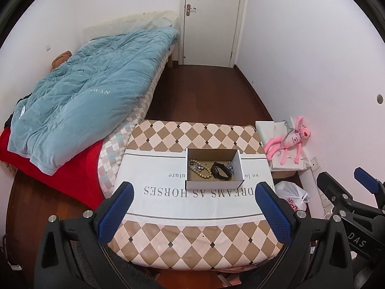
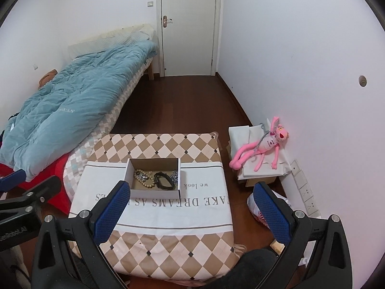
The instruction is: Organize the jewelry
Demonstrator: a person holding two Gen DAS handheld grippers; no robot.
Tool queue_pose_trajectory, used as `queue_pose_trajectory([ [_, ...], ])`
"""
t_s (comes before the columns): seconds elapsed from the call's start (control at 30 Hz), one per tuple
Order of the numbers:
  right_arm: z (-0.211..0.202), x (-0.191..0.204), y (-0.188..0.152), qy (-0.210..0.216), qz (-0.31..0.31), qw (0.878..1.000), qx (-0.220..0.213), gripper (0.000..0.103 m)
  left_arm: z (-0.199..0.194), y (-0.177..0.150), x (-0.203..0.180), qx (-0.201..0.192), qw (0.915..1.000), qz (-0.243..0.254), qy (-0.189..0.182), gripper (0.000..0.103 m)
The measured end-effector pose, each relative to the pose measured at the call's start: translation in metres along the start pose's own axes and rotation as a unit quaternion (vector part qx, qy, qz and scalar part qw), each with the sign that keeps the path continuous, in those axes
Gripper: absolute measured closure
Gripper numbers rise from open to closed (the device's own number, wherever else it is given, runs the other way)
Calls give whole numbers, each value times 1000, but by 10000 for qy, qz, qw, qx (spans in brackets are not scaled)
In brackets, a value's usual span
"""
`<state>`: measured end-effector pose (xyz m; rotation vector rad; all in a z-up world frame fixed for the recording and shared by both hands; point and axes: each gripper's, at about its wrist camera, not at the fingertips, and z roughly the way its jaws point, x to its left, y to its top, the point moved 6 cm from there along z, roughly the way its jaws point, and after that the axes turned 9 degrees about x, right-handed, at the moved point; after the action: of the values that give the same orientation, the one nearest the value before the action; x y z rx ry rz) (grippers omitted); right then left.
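Left-wrist view: the left claw (image 1: 193, 213), its two blue-padded fingers (image 1: 115, 213) spread wide and holding nothing, hangs above the near part of a checkered cushion (image 1: 182, 245). A white cloth with printed lettering (image 1: 168, 200) lies across the cushion's middle. On that cloth, ahead of the claw and well apart from it, stands a small open cardboard box (image 1: 214, 184). The box appears in the gap between the two fingers, slightly nearer the right one.

Inside the box lie the pieces of jewelry: a string of pale beads (image 1: 199, 169) at the left, a black wristband (image 1: 220, 171) in the middle, and a silvery chain (image 1: 230, 166) at the right, touching or overlapping the wristband. The right claw (image 1: 346, 185) shows at the right edge of this view, beside the cushion, above a white plastic bag (image 1: 292, 193).

Right-wrist view: the right claw (image 2: 192, 213) is likewise spread, with nothing between its fingers (image 2: 273, 213). The box (image 2: 154, 192) sits ahead and to the left, its near left corner hidden behind the left fingertip; beads (image 2: 142, 180), wristband (image 2: 164, 180) and chain (image 2: 175, 175) lie inside it in the same order. The left claw (image 2: 14, 180) enters at the left edge.

Surroundings: a bed with a blue quilt (image 1: 84, 96) at the left, a closed door (image 1: 211, 19) at the far end, and a pink plush toy (image 1: 288, 142) on a white box by the right wall.
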<state>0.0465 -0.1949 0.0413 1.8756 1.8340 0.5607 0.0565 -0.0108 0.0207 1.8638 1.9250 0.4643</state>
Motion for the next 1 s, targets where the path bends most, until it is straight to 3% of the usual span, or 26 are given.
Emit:
queue_pose_trajectory([
  [0.27,9,1,7,-52,21,10000,75,0,25,11,2,263,9996,-33,127,0],
  [0.7,82,1,39,-112,-10,9986,513,0,77,40,5,637,9975,9,299,0],
  [1.0,107,3,44,-152,-51,9972,727,0,95,44,7,846,9959,-1,309,0],
])
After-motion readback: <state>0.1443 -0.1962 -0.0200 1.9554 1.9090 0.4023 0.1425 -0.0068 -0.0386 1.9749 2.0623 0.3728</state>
